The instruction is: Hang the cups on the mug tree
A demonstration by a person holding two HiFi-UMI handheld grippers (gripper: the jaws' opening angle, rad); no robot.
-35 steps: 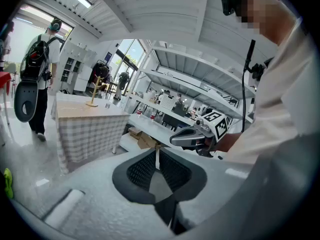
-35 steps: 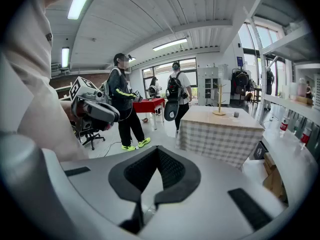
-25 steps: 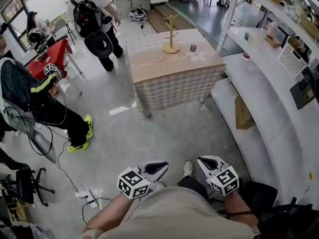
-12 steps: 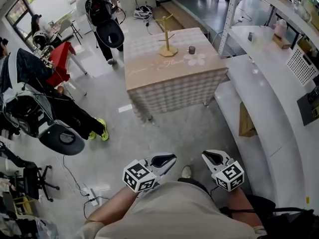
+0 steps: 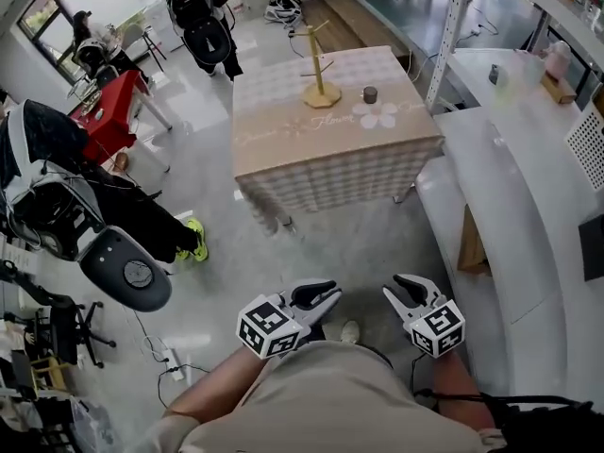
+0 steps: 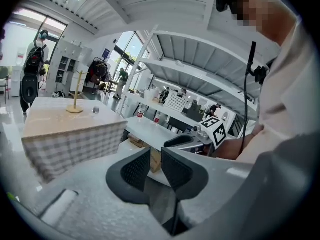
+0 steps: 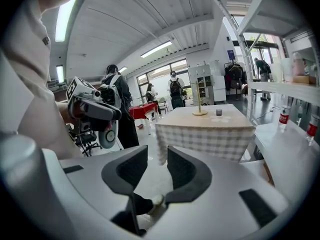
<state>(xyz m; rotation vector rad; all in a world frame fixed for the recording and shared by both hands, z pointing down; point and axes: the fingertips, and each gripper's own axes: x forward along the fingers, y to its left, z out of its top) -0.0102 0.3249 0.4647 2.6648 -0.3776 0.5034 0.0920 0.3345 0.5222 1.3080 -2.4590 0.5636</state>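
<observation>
You hold your left tool (image 5: 326,292) and right tool (image 5: 404,284) low before you, well apart from the desk (image 5: 283,149). The left jaws stand apart and empty. The right jaws have just been opening, with nothing between them. The mug tree (image 5: 319,74) stands on the desk, with a cup (image 5: 370,94) near it.

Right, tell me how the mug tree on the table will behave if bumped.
The mug tree looks tall and thin on a small base, so a high knock would probably tip it. It seems wooden, likely stiff and light, so it may slide on the table.
</observation>
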